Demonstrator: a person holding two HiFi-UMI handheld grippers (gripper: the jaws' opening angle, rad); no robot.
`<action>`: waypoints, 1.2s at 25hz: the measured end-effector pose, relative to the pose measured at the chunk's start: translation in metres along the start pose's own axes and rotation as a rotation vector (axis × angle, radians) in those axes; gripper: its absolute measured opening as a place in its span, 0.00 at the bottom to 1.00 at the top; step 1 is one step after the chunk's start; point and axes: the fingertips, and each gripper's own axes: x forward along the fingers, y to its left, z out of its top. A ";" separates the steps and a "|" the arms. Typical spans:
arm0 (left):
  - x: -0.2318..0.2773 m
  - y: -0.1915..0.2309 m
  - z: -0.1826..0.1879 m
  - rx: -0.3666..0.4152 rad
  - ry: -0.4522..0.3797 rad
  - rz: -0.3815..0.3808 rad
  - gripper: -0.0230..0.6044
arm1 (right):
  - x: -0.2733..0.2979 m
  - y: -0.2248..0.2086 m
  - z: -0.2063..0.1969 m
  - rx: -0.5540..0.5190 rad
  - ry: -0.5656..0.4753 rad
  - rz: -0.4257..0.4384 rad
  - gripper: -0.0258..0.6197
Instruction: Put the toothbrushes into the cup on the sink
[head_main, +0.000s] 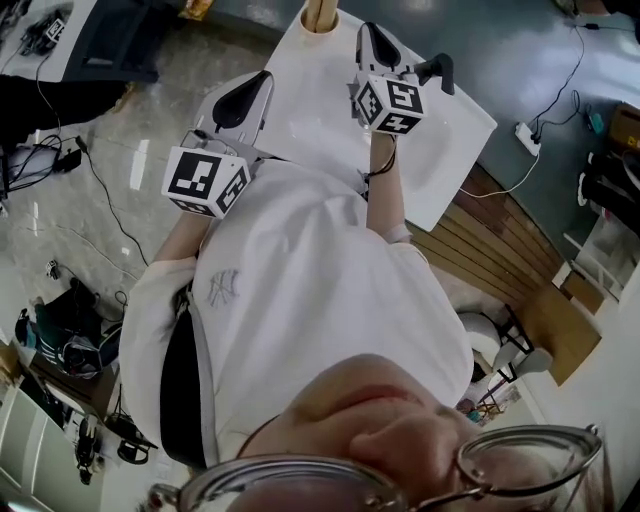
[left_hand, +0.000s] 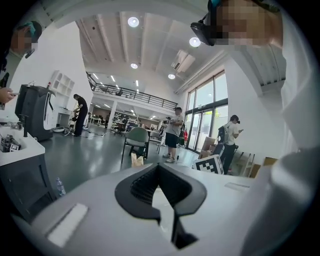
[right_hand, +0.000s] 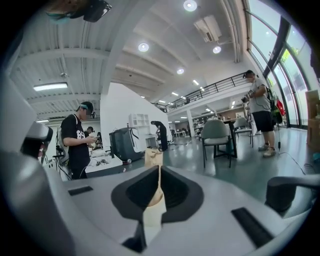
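Observation:
A wooden cup (head_main: 320, 14) stands at the far edge of the white sink (head_main: 455, 125). My right gripper (head_main: 371, 32) hovers over the sink just right of the cup, level with it. In the right gripper view its jaws (right_hand: 159, 170) are shut on a pale beige toothbrush (right_hand: 152, 212), whose handle runs back between the pads, and the cup (right_hand: 153, 156) sits straight ahead beyond the tips. My left gripper (head_main: 258, 85) is at the sink's left edge; its tips (left_hand: 159, 166) meet and I see nothing between them. The cup (left_hand: 136, 160) shows just beyond.
A black faucet (head_main: 440, 70) rises right of my right gripper and shows as a dark curve (right_hand: 290, 192) in the right gripper view. A wooden floor panel (head_main: 500, 255) lies right of the sink. Cables (head_main: 95, 170) run over the floor at left. People and chairs stand far off.

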 end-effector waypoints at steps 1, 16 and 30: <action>0.001 -0.003 0.001 0.000 -0.004 -0.013 0.05 | -0.005 0.000 0.003 0.002 -0.007 -0.004 0.07; 0.006 -0.099 0.000 0.034 -0.046 -0.181 0.05 | -0.122 -0.012 0.029 0.004 -0.073 -0.070 0.05; -0.024 -0.194 -0.019 0.059 -0.058 -0.226 0.05 | -0.281 -0.044 0.062 0.076 -0.212 -0.161 0.05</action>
